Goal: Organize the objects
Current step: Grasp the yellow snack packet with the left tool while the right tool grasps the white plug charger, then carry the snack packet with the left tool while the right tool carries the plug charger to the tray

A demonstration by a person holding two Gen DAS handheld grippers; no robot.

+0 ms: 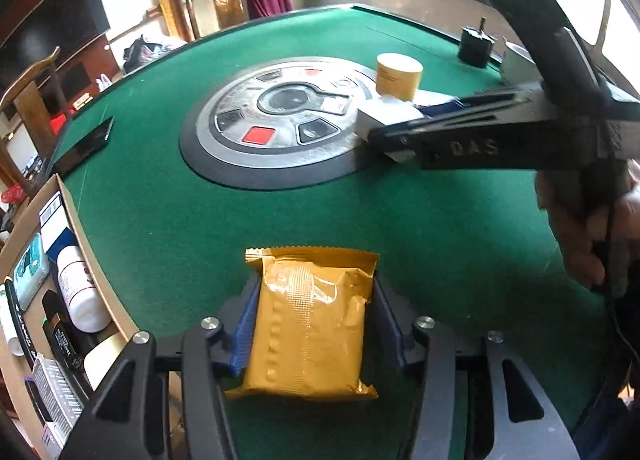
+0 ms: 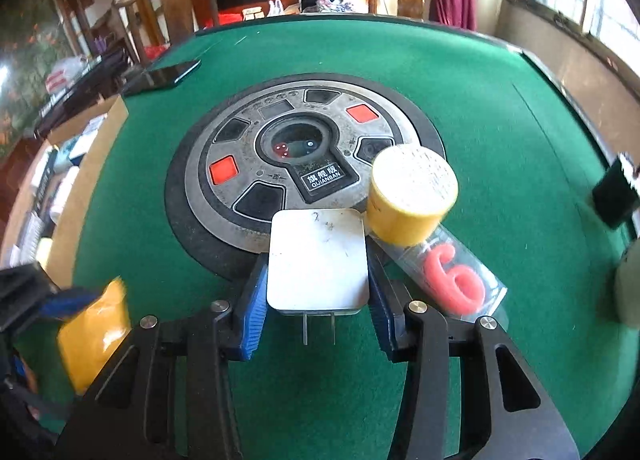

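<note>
Green felt table [image 1: 160, 220] carries the work. Left gripper [image 1: 312, 324] pinches the gold foil packet [image 1: 308, 320] across its sides; right gripper [image 2: 318, 284] clamps the white charger [image 2: 318, 260] (prongs toward the camera). Lift each straight up, keeping the charger clear of the yellow jar [image 2: 412, 196] just beside it.

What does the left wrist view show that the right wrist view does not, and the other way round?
Only the left wrist view shows the left gripper around the gold foil packet clearly, and a white bottle inside the cardboard box. Only the right wrist view shows the metal prongs of the white charger between the pads of the right gripper, and the packaged pink number-6 candle. Both show the charger, the packet, the yellow cylinder, the black phone and the round centre panel of the green table.
</note>
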